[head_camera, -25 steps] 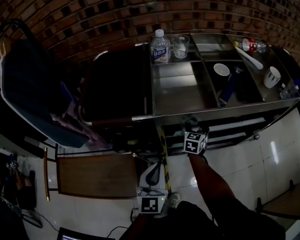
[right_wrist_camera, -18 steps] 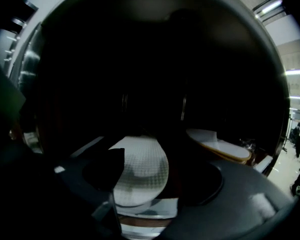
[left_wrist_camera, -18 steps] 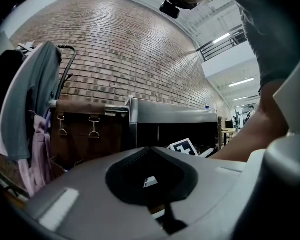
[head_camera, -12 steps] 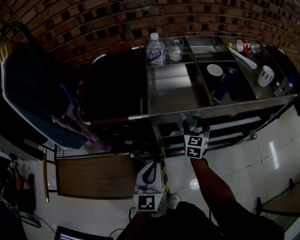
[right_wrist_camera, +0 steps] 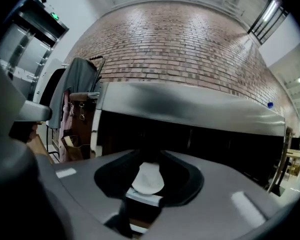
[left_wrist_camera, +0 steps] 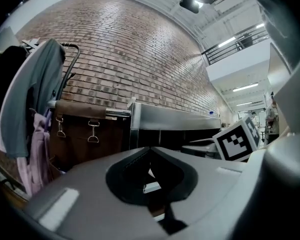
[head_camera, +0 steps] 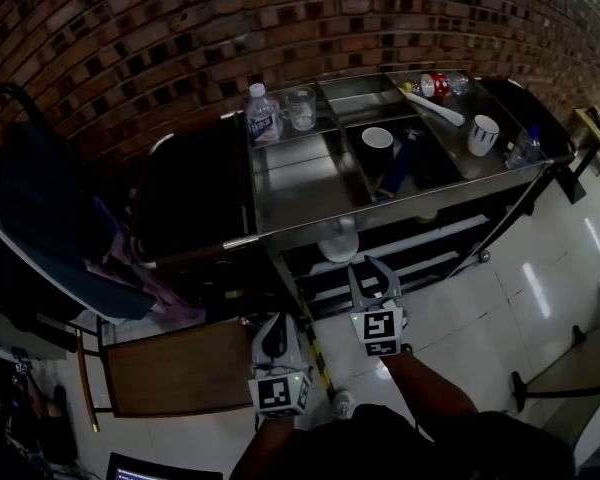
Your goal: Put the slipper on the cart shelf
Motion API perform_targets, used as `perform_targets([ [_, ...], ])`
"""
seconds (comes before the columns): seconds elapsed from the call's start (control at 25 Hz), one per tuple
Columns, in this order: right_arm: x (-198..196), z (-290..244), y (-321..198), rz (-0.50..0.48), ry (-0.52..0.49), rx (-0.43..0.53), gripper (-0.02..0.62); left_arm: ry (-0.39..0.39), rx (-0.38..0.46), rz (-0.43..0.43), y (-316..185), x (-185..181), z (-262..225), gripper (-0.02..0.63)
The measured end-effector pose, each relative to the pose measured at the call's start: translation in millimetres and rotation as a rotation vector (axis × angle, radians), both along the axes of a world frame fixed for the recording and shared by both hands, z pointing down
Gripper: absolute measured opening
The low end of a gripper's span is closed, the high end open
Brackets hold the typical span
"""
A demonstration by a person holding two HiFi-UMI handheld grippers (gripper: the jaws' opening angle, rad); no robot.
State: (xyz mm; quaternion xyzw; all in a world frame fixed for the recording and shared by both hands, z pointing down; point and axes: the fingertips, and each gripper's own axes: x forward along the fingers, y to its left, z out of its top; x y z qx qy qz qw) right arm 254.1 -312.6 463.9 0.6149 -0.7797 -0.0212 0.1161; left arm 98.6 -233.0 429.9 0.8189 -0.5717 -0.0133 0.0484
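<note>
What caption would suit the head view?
White slipper on a lower shelf of the steel cart, brick wall behind.

Wall (head_camera: 180,28): red-brown brick, pale mortar. Cart (head_camera: 300,188): bare silver steel. Slipper (head_camera: 338,246): white. Floor (head_camera: 500,308): glossy white tile. Hanging coat (head_camera: 40,218): dark blue-grey.

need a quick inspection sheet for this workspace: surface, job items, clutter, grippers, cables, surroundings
surface: steel cart top, divided into compartments
job's things: white slipper lies on the cart's lower shelf, clear of both grippers
clutter: water bottle, glass, white bowl, white spoon and mug on the cart top
grippers: right gripper open, jaws have just been closing, nothing between them; left gripper shut, empty
cables: nothing seen
surroundings: brick wall, clothes draped over a chair, tiled floor
</note>
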Motion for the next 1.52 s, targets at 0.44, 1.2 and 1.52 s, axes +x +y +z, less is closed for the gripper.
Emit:
perform_targets([
  [0.44, 15, -20, 58, 0.001, -0.063, -0.005, 0.002, 0.008, 0.047, 0.037, 5, 23, -18, 0.017],
  [1.2, 1, -13, 93, -0.030, -0.089, -0.008, 0.002, 0.005, 0.045, 0.061, 20, 39, -16, 0.017],
  [1.52, -11, -12, 99, -0.055, -0.092, -0.007, 0.002, -0.001, 0.051, 0.058, 28, 35, -17, 0.017],
])
